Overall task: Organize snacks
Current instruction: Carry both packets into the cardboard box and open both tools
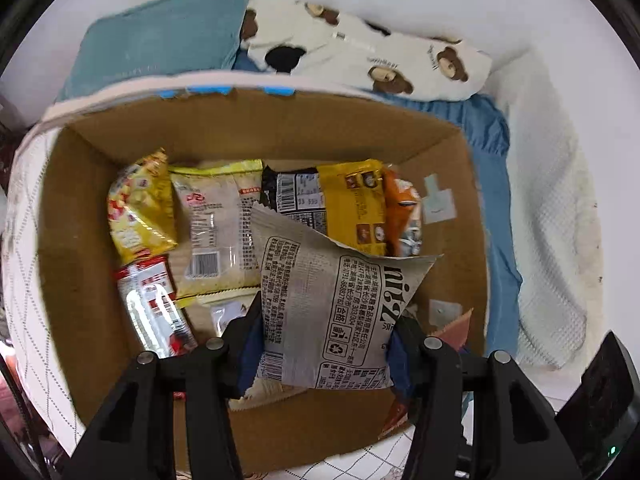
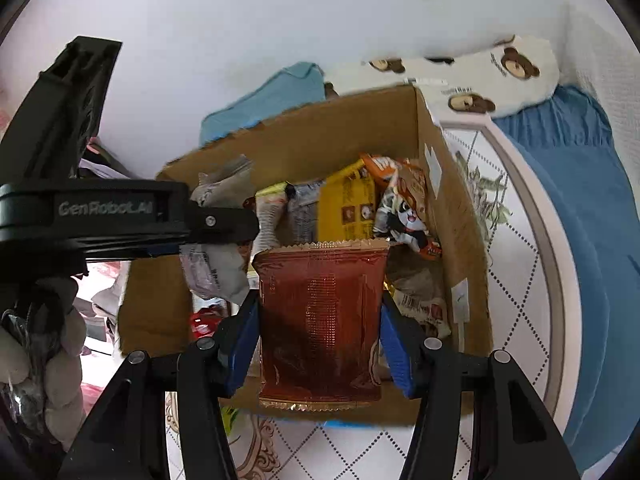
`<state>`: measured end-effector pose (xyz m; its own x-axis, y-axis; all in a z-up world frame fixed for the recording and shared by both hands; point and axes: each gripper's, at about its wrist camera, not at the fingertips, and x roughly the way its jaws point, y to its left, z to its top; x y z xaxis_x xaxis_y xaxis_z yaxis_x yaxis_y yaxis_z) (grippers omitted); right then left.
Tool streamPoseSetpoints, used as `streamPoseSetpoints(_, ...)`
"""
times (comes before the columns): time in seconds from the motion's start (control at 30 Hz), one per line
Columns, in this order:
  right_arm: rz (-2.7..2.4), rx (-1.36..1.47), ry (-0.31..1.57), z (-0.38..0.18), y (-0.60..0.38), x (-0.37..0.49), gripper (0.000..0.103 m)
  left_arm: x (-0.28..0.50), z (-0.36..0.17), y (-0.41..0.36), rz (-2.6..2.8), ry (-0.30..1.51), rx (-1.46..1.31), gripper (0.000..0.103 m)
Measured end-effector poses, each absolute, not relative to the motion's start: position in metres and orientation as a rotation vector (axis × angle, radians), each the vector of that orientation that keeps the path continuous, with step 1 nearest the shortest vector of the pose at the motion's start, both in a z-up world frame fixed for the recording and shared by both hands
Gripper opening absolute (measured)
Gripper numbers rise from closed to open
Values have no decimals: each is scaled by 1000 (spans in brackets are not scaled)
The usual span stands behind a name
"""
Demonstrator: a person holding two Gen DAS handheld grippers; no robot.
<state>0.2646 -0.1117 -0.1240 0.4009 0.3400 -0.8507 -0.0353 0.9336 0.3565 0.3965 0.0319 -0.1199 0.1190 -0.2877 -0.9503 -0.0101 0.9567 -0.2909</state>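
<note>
An open cardboard box [image 1: 72,280] holds several snack packets. My left gripper [image 1: 324,344] is shut on a grey newspaper-print packet [image 1: 340,300] and holds it over the box's middle. My right gripper [image 2: 320,332] is shut on a dark red packet [image 2: 320,320] above the box's near edge [image 2: 360,420]. The left gripper [image 2: 224,220] with the grey packet [image 2: 216,272] shows in the right wrist view, reaching in from the left. Inside lie a yellow packet [image 1: 140,208], a pale packet [image 1: 220,228], a yellow-black packet [image 1: 352,204], an orange packet [image 1: 402,216] and a red-white packet [image 1: 156,304].
The box stands on a quilted white mat [image 2: 512,280] on a bed. Behind it lie a teal pillow [image 1: 160,44], a bear-print pillow [image 1: 380,60] and a blue sheet [image 2: 580,220]. A white wall [image 2: 240,20] is beyond.
</note>
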Motion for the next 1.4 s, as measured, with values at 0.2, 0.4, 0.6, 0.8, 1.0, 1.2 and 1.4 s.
streamPoseSetpoints(0.2, 254, 394, 1265, -169, -117, 286, 71, 407, -152, 25, -239, 1557, -261, 69)
streamPoseSetpoints(0.4, 288, 335, 1305, -168, -97, 286, 100, 399, -146, 22, -220, 1524, -195, 91)
streamPoseSetpoints(0.6, 248, 268, 1297, -158, -91, 281, 101, 382, -124, 28, -184, 1459, -151, 91)
streamPoseSetpoints(0.8, 209, 220, 1270, -146, -97, 269, 101, 352, -102, 43, -108, 1350, -98, 91)
streamPoseSetpoints(1.0, 182, 185, 1229, -130, -102, 252, 101, 321, -91, 50, -45, 1251, -70, 91)
streamPoseSetpoints(1.2, 168, 158, 1166, -109, -103, 232, 101, 287, -72, 53, -6, 1151, -63, 91)
streamPoseSetpoints(1.4, 150, 116, 1068, -75, -103, 204, 101, 248, -45, 51, 2, 1056, -66, 91)
